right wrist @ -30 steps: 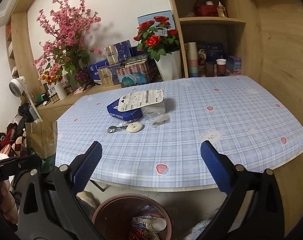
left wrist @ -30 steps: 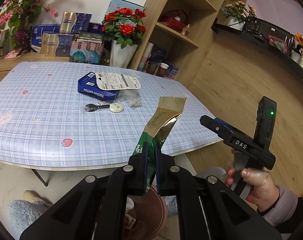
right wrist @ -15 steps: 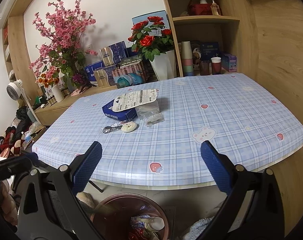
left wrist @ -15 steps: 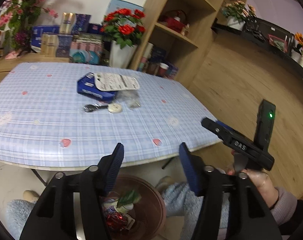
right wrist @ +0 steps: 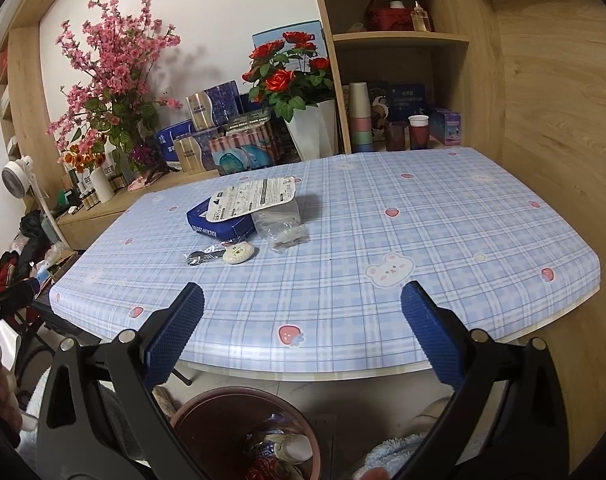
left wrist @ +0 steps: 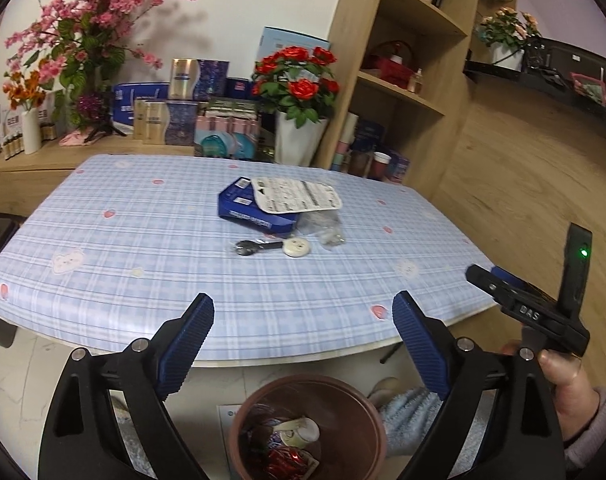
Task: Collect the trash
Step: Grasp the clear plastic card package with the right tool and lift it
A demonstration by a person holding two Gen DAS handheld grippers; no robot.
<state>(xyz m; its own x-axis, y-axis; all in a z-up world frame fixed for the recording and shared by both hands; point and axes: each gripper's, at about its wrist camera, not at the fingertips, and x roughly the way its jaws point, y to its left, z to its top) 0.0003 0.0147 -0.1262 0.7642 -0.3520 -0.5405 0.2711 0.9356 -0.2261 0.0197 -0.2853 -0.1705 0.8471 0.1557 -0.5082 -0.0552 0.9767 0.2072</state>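
Left wrist view: my left tool has just been opening; its jaws stand wide apart with nothing between them. Directly below it sits the bin on the floor, wrappers inside. My right tool is also spread wide and empty, above the same bin. Ahead of both, on the worktop, lie a blue box under a printed card, a clear bag, a spoon and a round white lid.
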